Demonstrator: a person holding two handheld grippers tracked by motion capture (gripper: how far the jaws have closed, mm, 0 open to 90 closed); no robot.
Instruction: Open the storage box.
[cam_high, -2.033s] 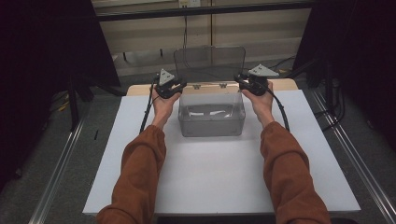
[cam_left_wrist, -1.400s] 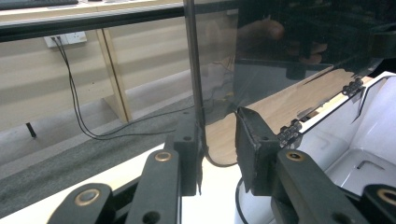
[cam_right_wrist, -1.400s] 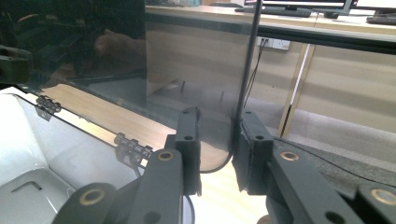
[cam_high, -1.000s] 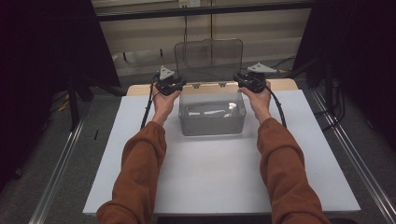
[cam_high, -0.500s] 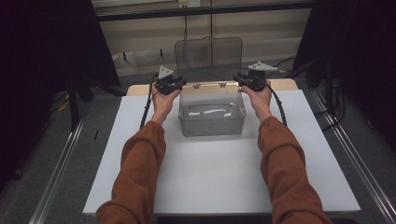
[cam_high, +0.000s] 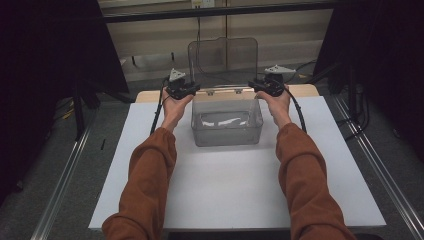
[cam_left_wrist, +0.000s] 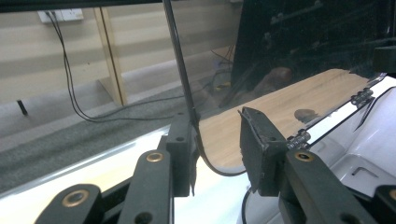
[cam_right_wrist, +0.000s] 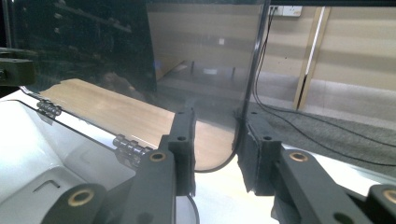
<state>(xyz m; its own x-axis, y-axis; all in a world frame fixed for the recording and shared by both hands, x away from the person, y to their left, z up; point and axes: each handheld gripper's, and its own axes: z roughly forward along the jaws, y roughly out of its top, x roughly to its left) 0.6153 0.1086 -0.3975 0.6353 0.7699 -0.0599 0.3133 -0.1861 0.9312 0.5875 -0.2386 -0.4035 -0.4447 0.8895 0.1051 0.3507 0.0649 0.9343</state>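
Observation:
A clear plastic box (cam_high: 227, 131) stands at the back middle of the white tabletop, something white lying inside it. Its hinged clear lid (cam_high: 222, 60) stands upright. My left gripper (cam_high: 196, 90) is at the lid's lower left corner and my right gripper (cam_high: 254, 89) at its lower right corner. In the left gripper view the lid's edge (cam_left_wrist: 180, 70) rests by one pad of my left gripper (cam_left_wrist: 217, 149), and the other pad stands apart. My right gripper (cam_right_wrist: 215, 140) straddles the lid (cam_right_wrist: 201, 70) with a gap too. Both pairs of jaws have just been opening.
The white tabletop (cam_high: 225, 190) stretches wide in front of the box. A wooden board (cam_high: 305, 91) lies behind it. Metal rails (cam_high: 65, 175) run along both sides, and dark curtains hang left and right. Cables trail on the floor behind.
The lid has swung up from a backward tilt to fully upright. Both hands have stayed at its lower corners.

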